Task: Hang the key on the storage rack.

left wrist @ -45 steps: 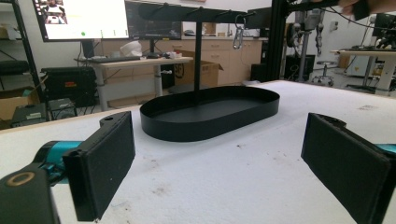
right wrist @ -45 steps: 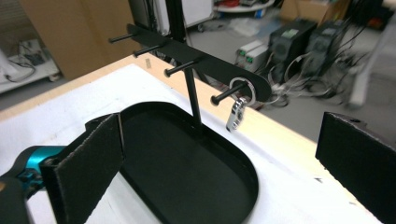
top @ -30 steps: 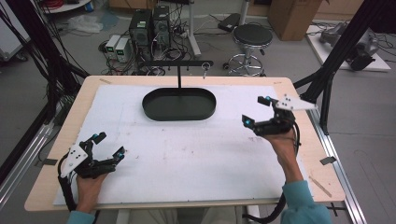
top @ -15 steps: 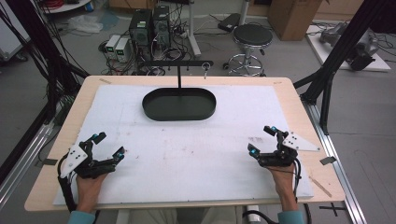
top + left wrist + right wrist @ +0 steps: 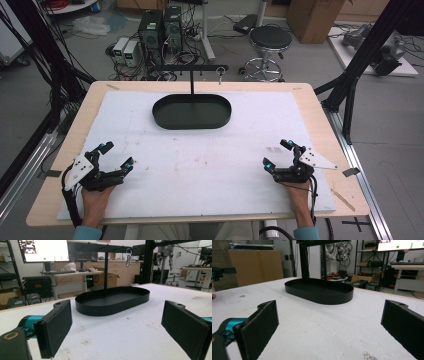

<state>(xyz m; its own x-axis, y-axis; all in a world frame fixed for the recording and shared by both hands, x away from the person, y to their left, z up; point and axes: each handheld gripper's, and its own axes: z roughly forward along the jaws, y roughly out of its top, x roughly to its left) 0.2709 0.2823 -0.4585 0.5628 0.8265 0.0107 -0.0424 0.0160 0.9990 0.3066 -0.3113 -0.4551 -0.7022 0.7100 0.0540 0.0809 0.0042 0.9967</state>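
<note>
A black oval tray (image 5: 192,111) with an upright post and a crossbar (image 5: 190,68) stands at the back middle of the white mat. A small metal clip (image 5: 128,260) hangs from the crossbar. The tray (image 5: 112,301) holds nothing that I can see. My left gripper (image 5: 116,156) rests low at the mat's front left, jaws wide open and empty. At the front right sits my right gripper (image 5: 278,153), also open and empty. Both point toward the tray (image 5: 319,291), well short of it.
The white mat (image 5: 200,150) covers a wooden table (image 5: 320,115). A black frame leg (image 5: 350,95) rises at the table's right edge. Computers and cables (image 5: 150,40) and a stool (image 5: 270,42) stand on the floor beyond the far edge.
My right gripper has come down and back from beside the tray's right to the front right of the mat. The left gripper has stayed put.
</note>
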